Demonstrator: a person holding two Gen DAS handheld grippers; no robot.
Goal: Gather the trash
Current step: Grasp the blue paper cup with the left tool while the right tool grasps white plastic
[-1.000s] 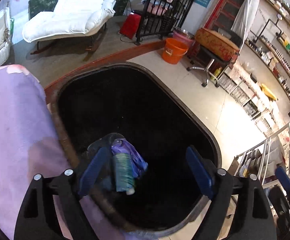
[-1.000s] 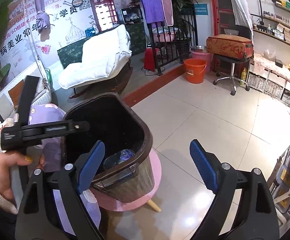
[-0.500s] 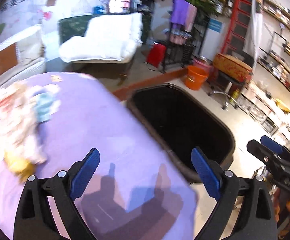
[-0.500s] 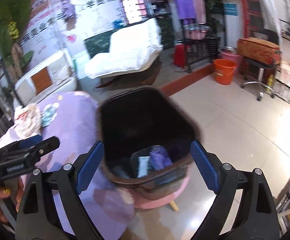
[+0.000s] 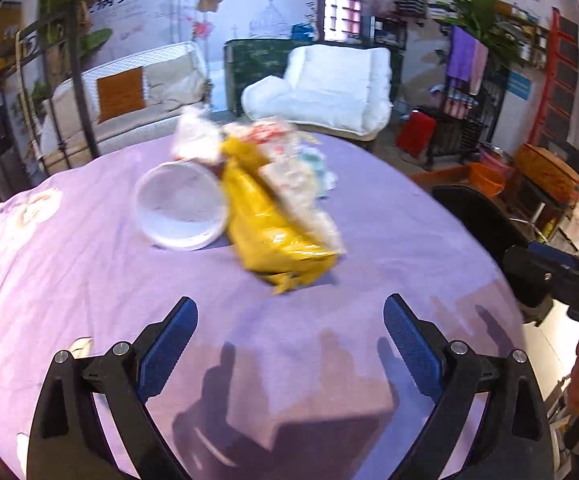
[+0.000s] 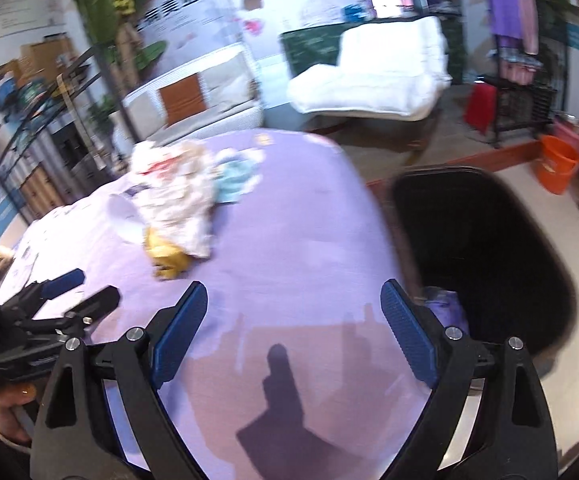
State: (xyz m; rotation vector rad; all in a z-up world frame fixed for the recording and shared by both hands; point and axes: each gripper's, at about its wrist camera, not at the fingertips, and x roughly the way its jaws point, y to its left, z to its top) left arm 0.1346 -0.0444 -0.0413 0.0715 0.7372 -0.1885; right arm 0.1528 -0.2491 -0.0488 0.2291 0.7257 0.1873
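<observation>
A pile of trash lies on the purple tablecloth (image 5: 329,352): a yellow snack bag (image 5: 269,232), a white plastic bag (image 5: 293,168), a round white container (image 5: 181,208) and a pale blue wrapper (image 6: 233,176). My left gripper (image 5: 289,344) is open and empty above the cloth, short of the yellow bag. My right gripper (image 6: 293,332) is open and empty over the table's near right edge. The dark trash bin (image 6: 485,240) stands to the right of the table, with purple trash (image 6: 445,304) inside. The left gripper also shows in the right wrist view (image 6: 69,292).
A white lounge chair (image 5: 329,92) and a sofa with an orange cushion (image 5: 125,88) stand behind the table. An orange bucket (image 6: 557,164) and a dark clothes rack (image 6: 521,92) stand on the floor at the right. Shelves line the left wall.
Both grippers have swung left, away from the bin and over the table. The trash pile is now centred ahead of the left gripper. Both stay open.
</observation>
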